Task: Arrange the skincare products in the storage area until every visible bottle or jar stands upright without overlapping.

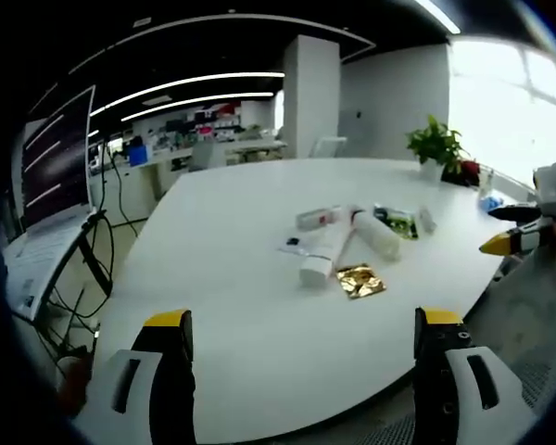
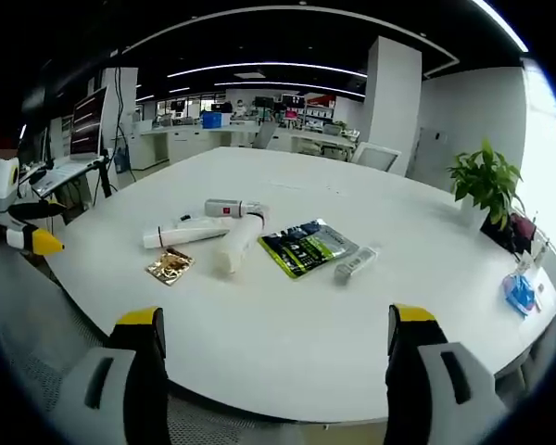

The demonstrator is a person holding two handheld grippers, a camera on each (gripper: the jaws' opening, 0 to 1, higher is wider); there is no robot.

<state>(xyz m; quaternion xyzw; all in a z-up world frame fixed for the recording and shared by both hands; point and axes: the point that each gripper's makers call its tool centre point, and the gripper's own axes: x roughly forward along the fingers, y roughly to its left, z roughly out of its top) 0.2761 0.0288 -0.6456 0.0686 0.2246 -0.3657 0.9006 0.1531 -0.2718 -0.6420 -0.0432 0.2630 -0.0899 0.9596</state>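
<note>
Nothing arranged yet: white tubes (image 2: pixel 232 243) lie flat, overlapping, mid-desk (image 2: pixel 426 306) beside the green sachet (image 2: pixel 306 247) (gold packet (image 2: pixel 170 265) nearby); left claw (image 1: pixel 301 338) and right claw (image 2: pixel 273 334) spread, holding nothing.

Both cameras sit low at the near edge of the broad white round-cornered desk (image 1: pixel 259 306), each looking forward across its top between its own yellow-tipped jaws, which stand wide apart. The left gripper view stands well back, facing the cluster of white skincare tubes (image 1: pixel 338 243) from one side; the right hand-held gripper (image 1: pixel 519 239) enters at its right. The right gripper view faces the same tubes (image 2: pixel 224 236) from the opposite side, somewhat nearer; the left hand-held gripper (image 2: pixel 26 236) enters at its left. Both share the green potted plant (image 1: pixel 435 144) (image 2: pixel 486 181).
</note>
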